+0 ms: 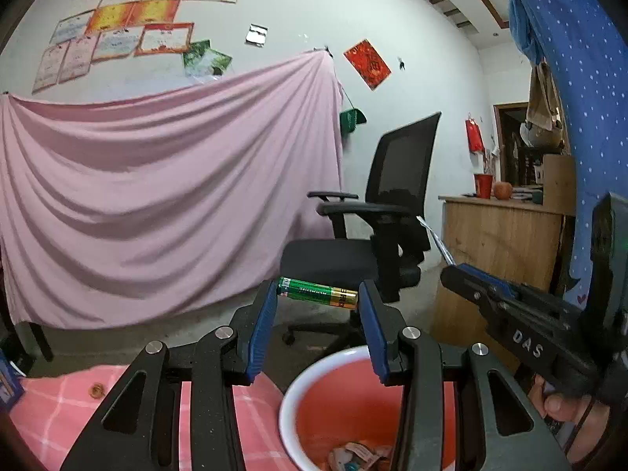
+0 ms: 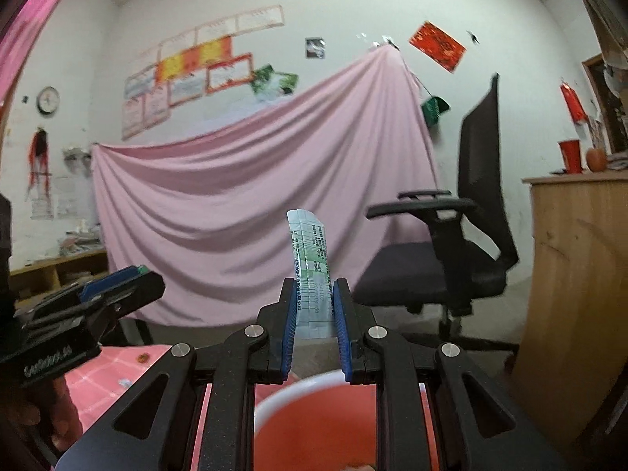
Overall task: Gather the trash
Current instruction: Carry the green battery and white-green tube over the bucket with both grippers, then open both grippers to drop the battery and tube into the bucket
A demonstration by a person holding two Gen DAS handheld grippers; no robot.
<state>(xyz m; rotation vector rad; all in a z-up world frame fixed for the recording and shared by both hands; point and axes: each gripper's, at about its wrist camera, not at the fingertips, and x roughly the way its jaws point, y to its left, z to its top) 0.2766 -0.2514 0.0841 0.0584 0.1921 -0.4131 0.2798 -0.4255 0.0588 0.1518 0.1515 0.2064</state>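
The left hand-held gripper (image 1: 318, 294) clasps a battery (image 1: 318, 293) crosswise, directly above the bin (image 1: 298, 384). The right hand-held gripper (image 2: 314, 310) pinches an upright packet (image 2: 310, 267) over it too.

Pink checked cloth (image 1: 59, 404); red basin (image 1: 337, 400) on it.

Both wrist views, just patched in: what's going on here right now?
A person is collecting trash with a handheld gripper in each hand. The left gripper holds a green and gold battery crosswise between its jaws. The right gripper is clamped on a printed paper strip that stands upright. Both hover above the red basin, which has a white rim and already holds some scraps.
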